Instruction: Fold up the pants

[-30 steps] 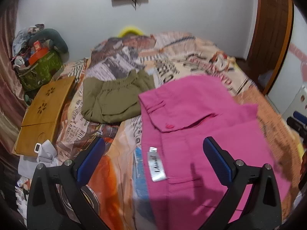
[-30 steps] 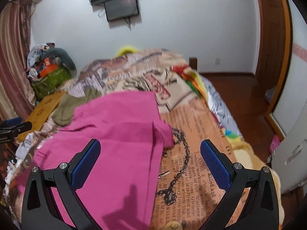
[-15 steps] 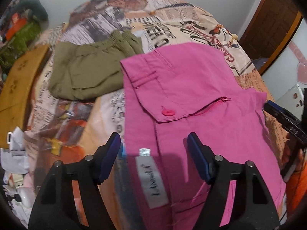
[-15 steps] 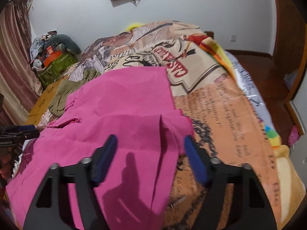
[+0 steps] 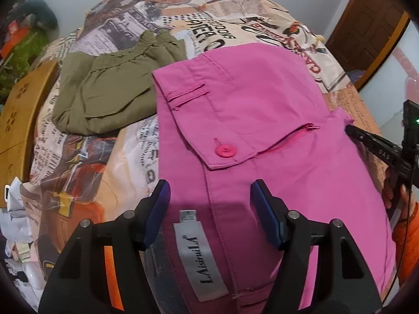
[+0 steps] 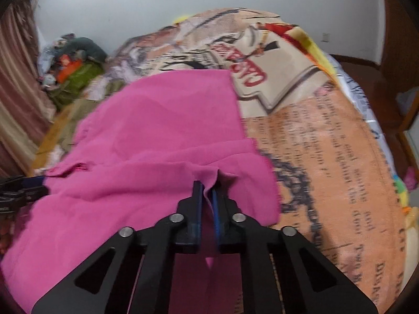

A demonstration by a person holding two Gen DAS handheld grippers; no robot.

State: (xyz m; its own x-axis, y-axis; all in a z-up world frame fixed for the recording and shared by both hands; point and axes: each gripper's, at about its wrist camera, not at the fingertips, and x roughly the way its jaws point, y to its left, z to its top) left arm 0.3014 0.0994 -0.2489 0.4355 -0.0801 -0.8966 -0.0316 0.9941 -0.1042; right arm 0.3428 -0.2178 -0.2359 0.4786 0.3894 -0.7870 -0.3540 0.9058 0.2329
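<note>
Pink pants lie spread on the printed bedspread, waistband with a pink button and a white label toward me. My left gripper is open, its blue-padded fingers straddling the waistband edge just above the label. My right gripper is shut on a pinched fold of the pink pants near their right edge. The right gripper also shows at the right edge of the left wrist view.
Folded olive-green pants lie on the bed left of the pink ones. A wooden lap tray and a cluttered pile sit at the far left. A wooden door and floor lie to the right of the bed.
Both grippers have come down and forward onto the pants. My right gripper closed on a fold of the fabric. My left gripper narrowed around the waistband but stays open.
</note>
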